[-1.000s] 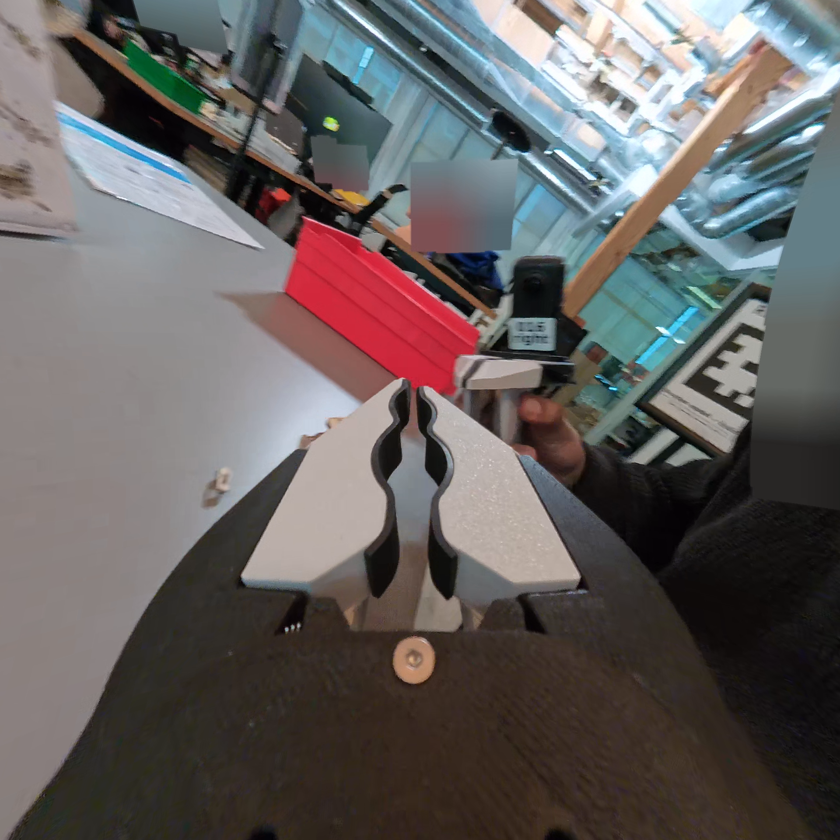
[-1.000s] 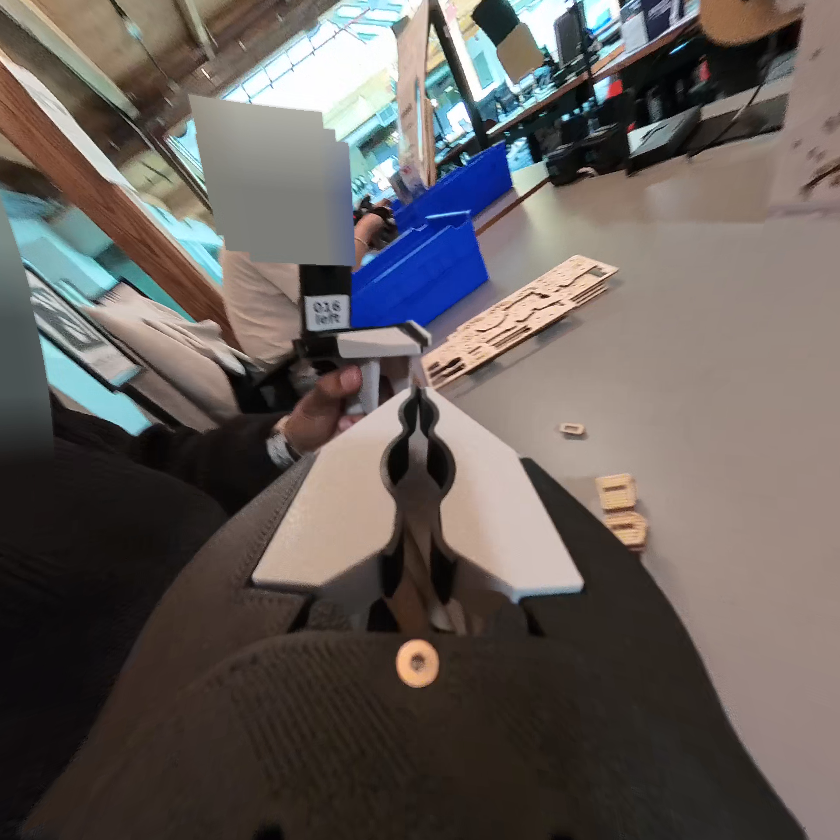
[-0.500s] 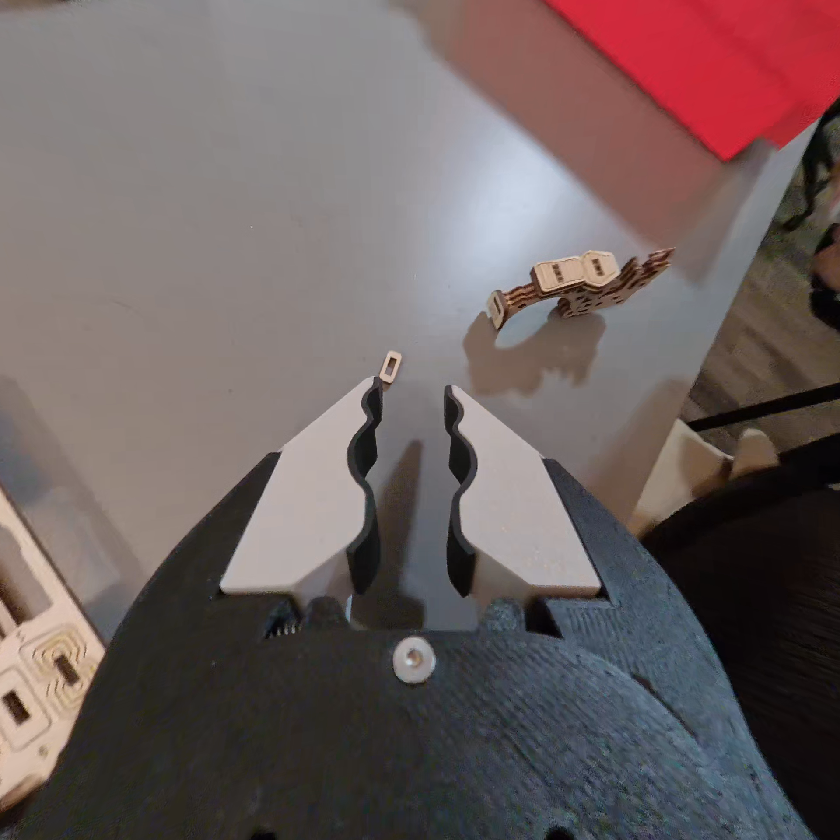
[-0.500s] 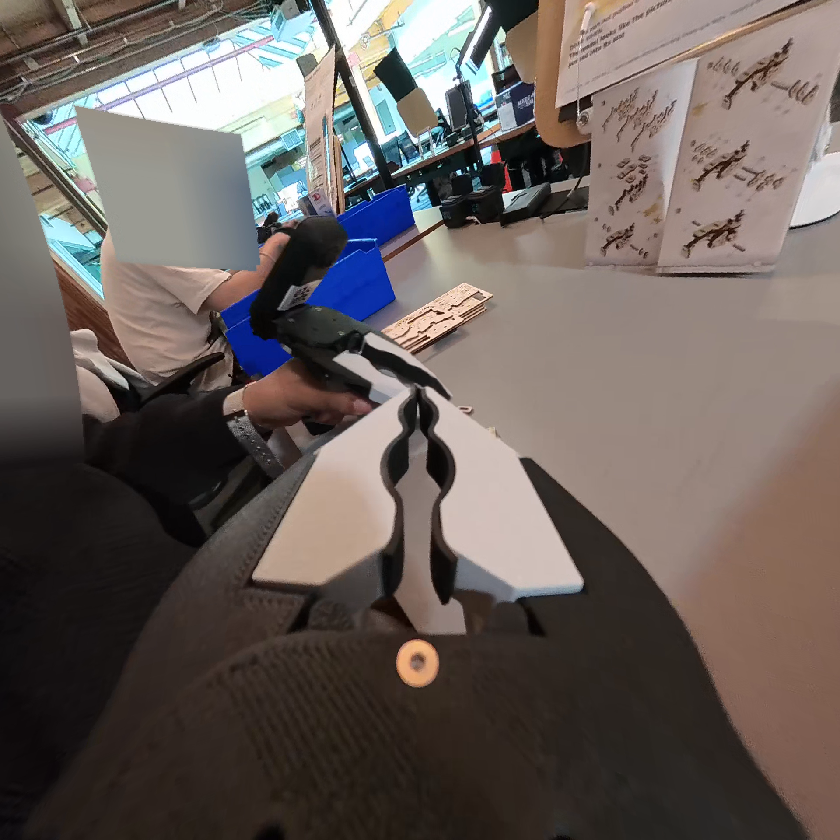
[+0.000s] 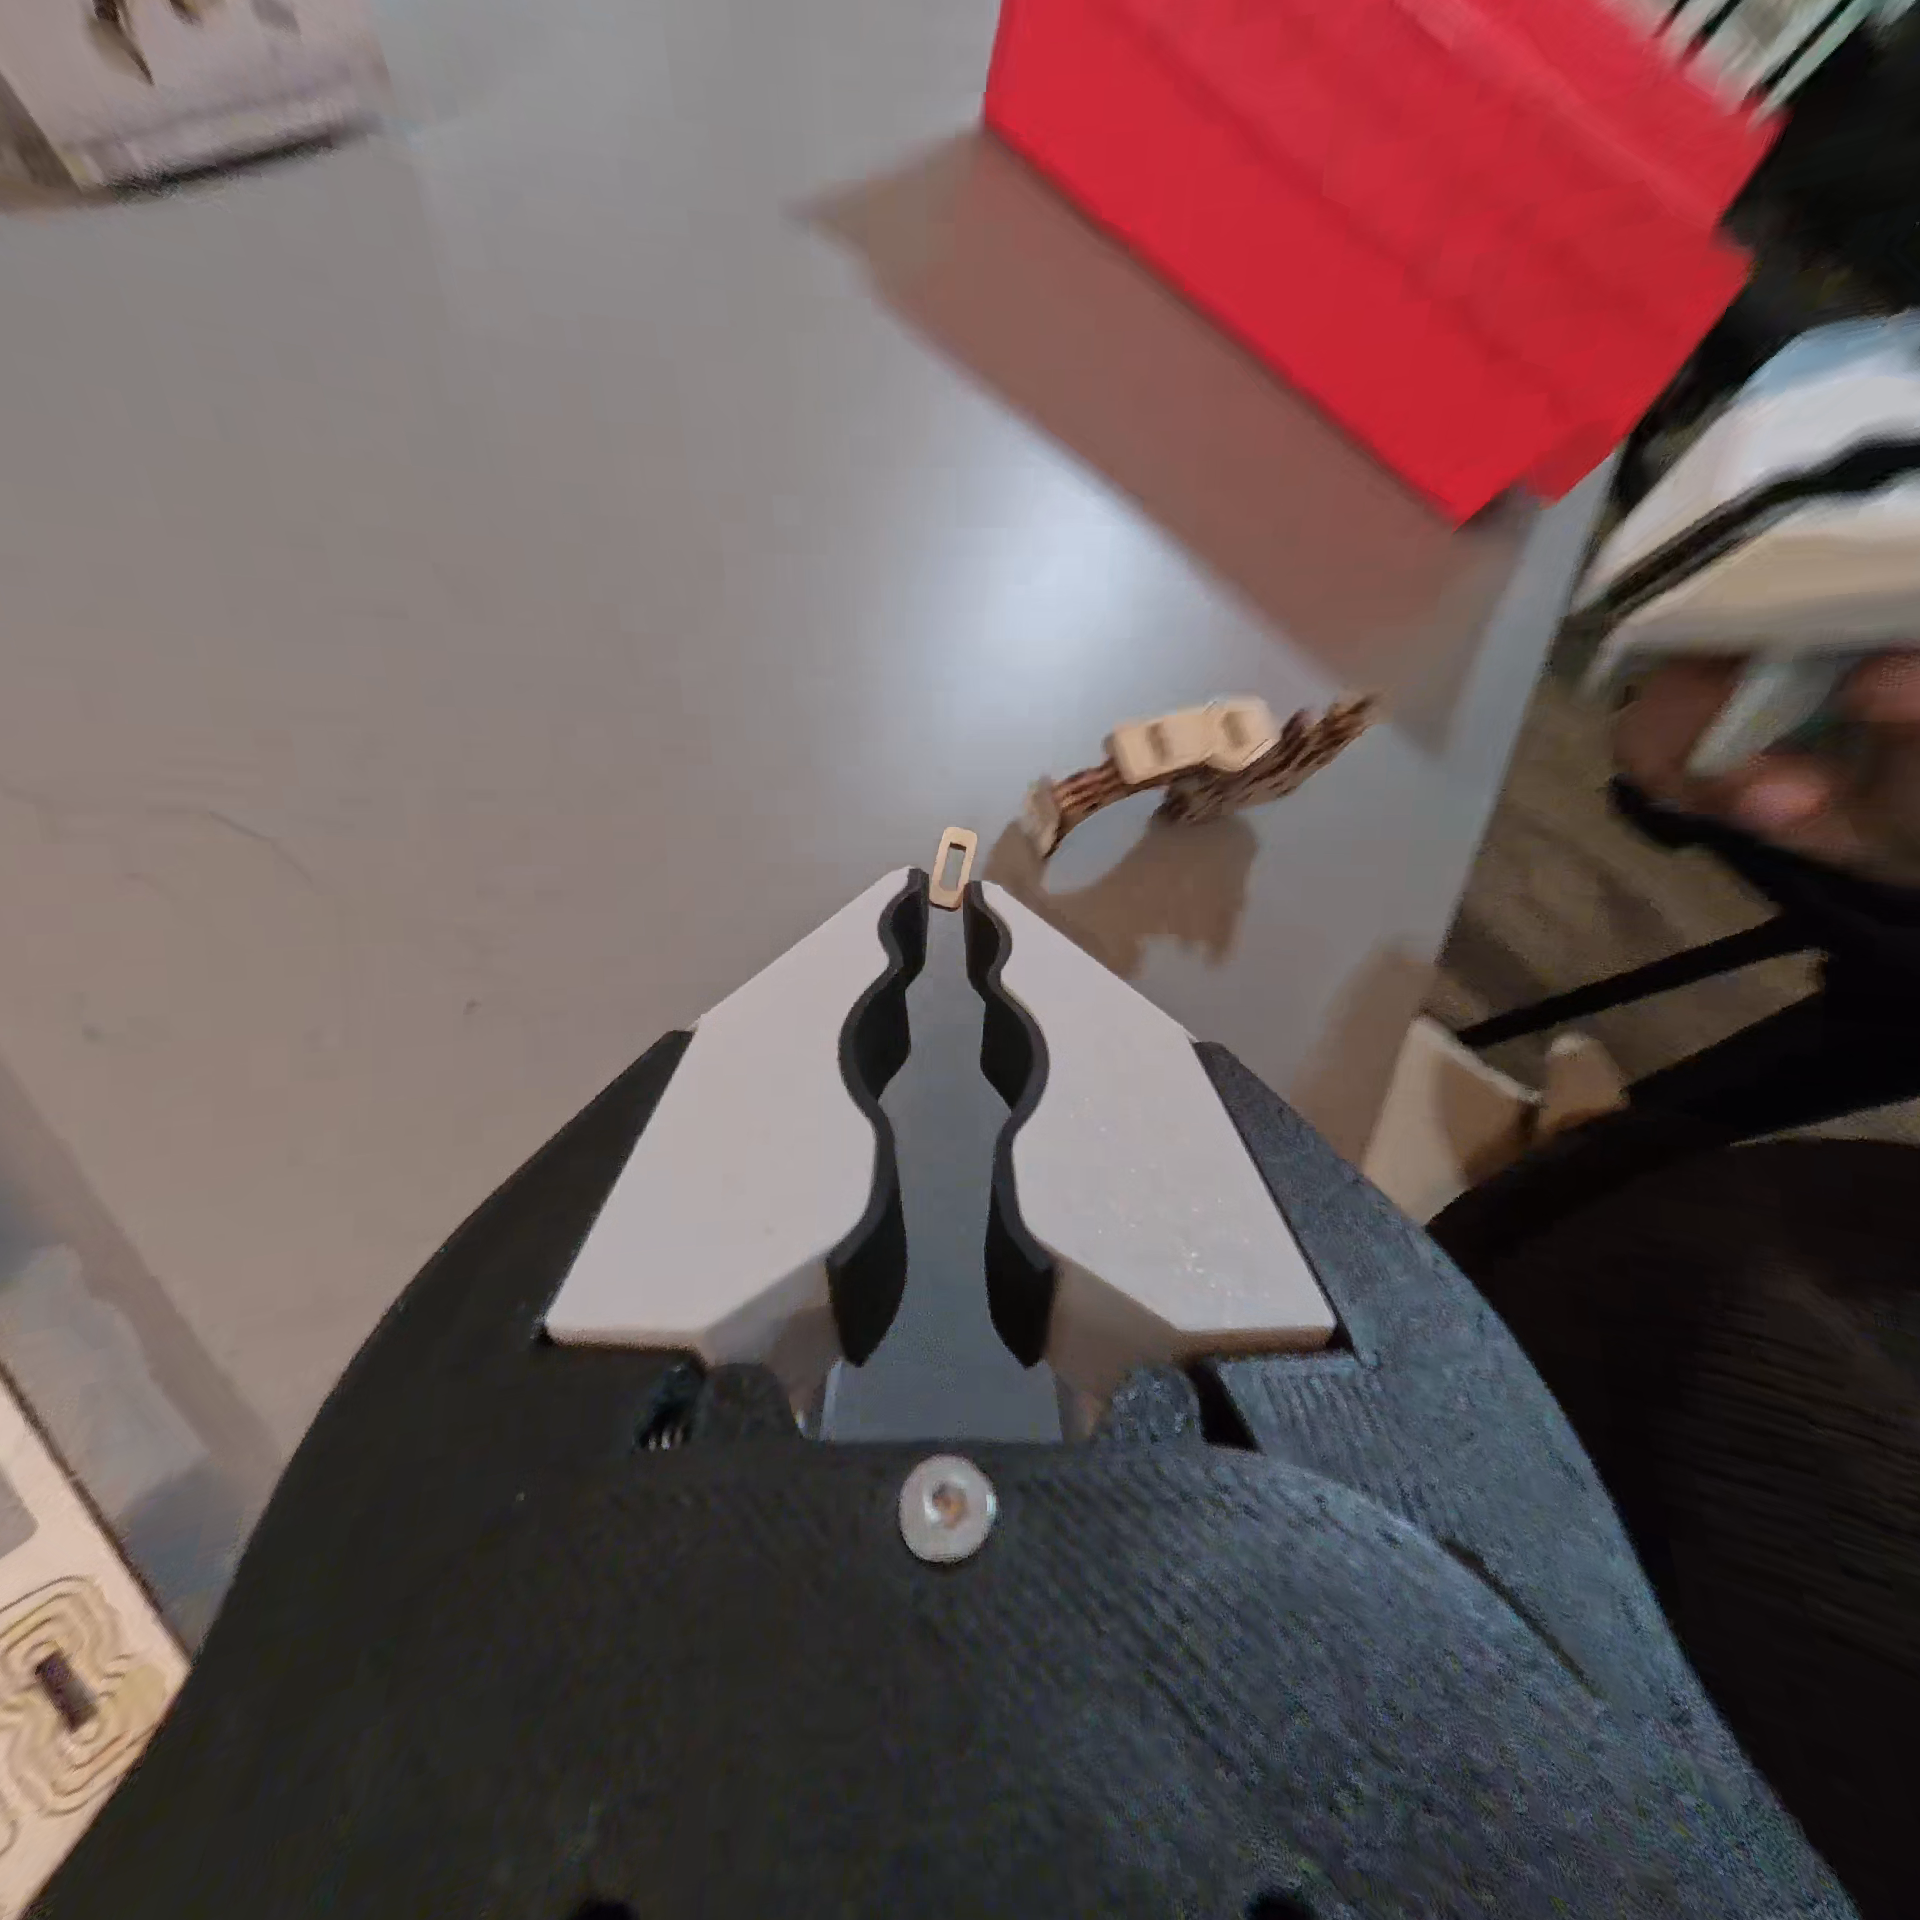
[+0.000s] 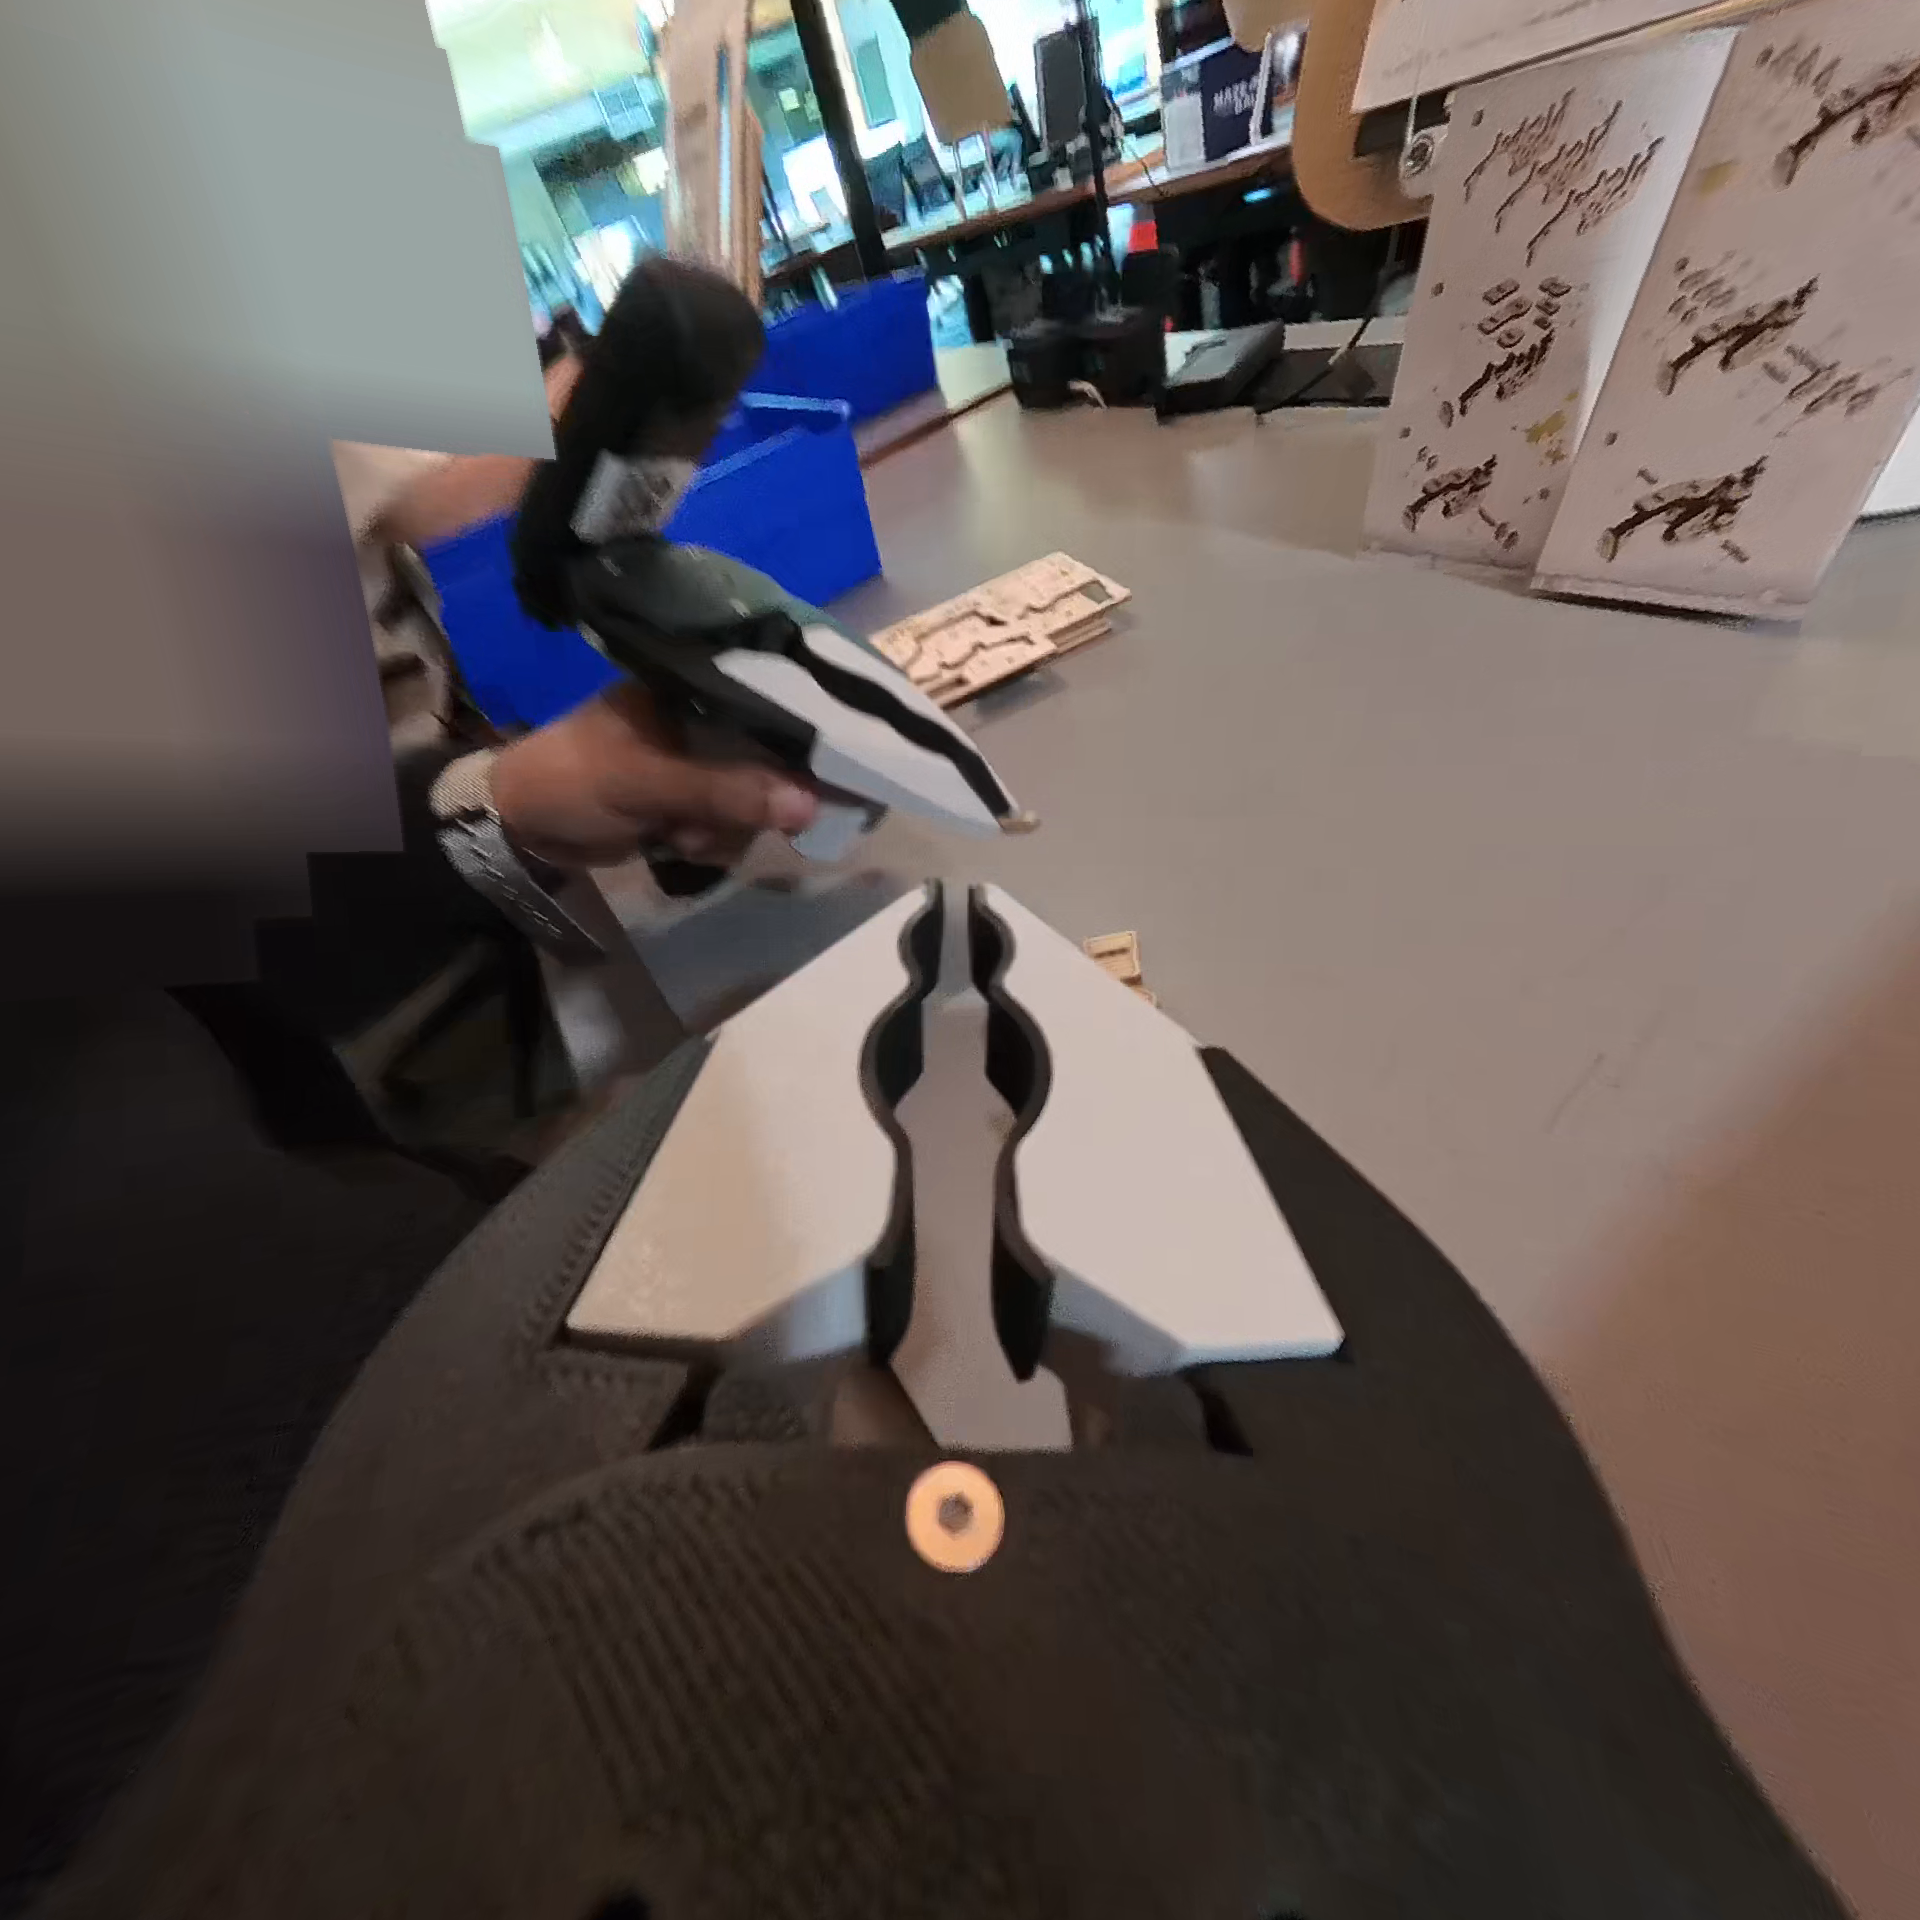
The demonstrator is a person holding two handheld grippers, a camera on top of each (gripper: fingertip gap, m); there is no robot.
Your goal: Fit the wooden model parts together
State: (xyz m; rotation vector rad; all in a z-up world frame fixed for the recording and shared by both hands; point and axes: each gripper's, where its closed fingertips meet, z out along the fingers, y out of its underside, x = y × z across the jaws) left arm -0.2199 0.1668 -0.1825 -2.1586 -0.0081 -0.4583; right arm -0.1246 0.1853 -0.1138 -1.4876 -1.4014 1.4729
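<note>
My left gripper (image 5: 948, 883) is shut on a small rectangular wooden ring (image 5: 954, 865), pinched at the very fingertips just above the grey table (image 5: 520, 623). The part-built wooden model (image 5: 1195, 769) stands on the table just beyond, to the right. In the right wrist view the left gripper (image 6: 1003, 816) angles down with the ring (image 6: 1023, 821) at its tip. My right gripper (image 6: 951, 896) is closed to a thin slit with nothing between the fingers, and hovers near the table's edge. It shows blurred in the left wrist view (image 5: 1766, 582).
A red bin (image 5: 1403, 229) stands at the far right. Blue bins (image 6: 779, 509), a stack of wooden part sheets (image 6: 997, 629) and upright instruction sheets (image 6: 1621, 364) stand farther off. Loose wooden pieces (image 6: 1117, 956) lie by my right fingers. A cut sheet (image 5: 52, 1683) lies bottom left. Some 12 cm of space lies between my two pairs of fingers.
My left gripper tipped down to the table, moved onto the small wooden ring and shut on it. My right gripper swung toward the table and its tips parted slightly.
</note>
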